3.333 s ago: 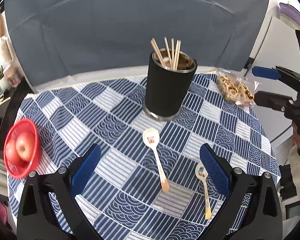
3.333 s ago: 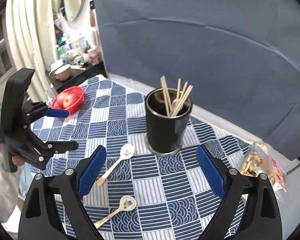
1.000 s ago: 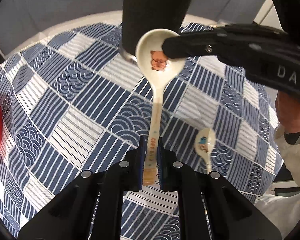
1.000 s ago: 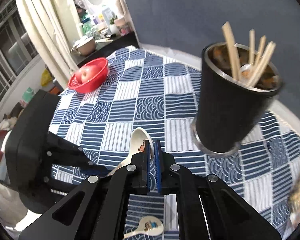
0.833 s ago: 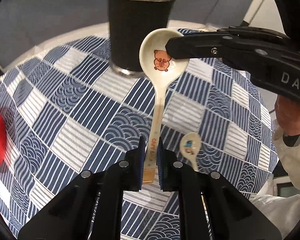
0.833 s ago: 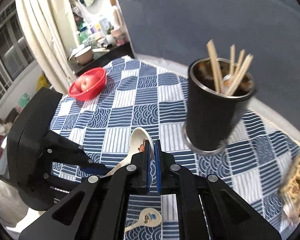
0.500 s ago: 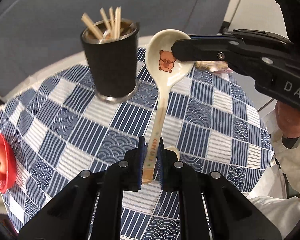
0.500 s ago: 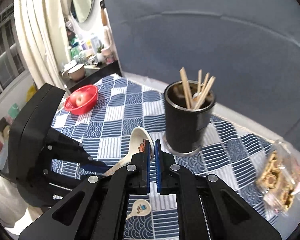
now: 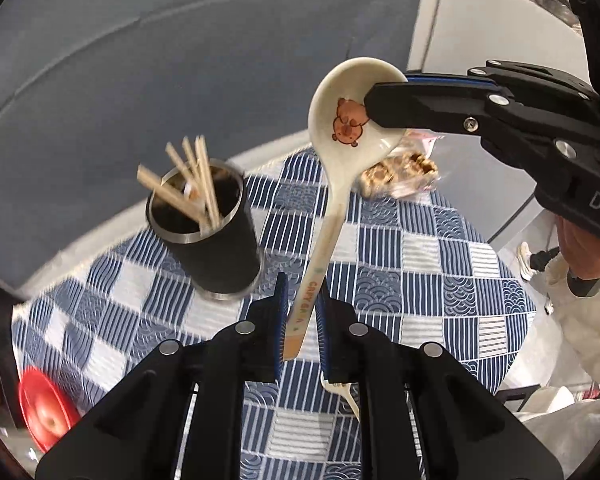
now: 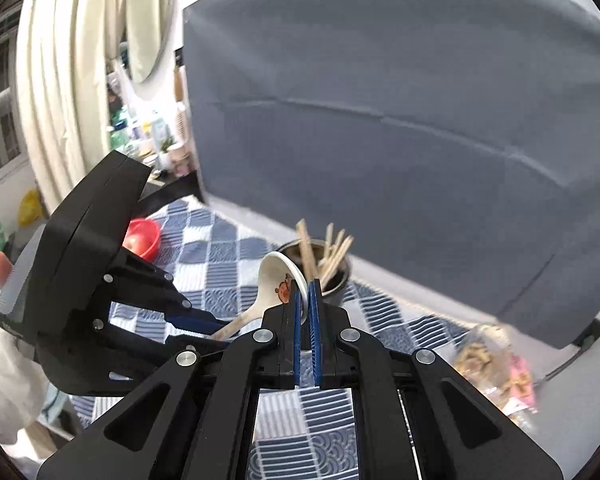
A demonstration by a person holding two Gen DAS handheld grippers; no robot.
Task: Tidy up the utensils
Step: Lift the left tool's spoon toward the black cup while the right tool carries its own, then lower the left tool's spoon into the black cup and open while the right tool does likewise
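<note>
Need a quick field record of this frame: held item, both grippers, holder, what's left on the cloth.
held item: white bear spoon, in the air above the table
left gripper: jaws around the spoon's handle end
right gripper: shut on the spoon bowl's rim
holder: black cup with chopsticks, upright on checked cloth
left on cloth: second spoon, partly hidden
also: red basket, snack bag

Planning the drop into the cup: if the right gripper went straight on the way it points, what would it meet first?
Probably the black utensil cup with its chopsticks, just beyond the right gripper, which pinches the bear spoon at its bowl. Depth is unclear; it might pass above the rim.
</note>
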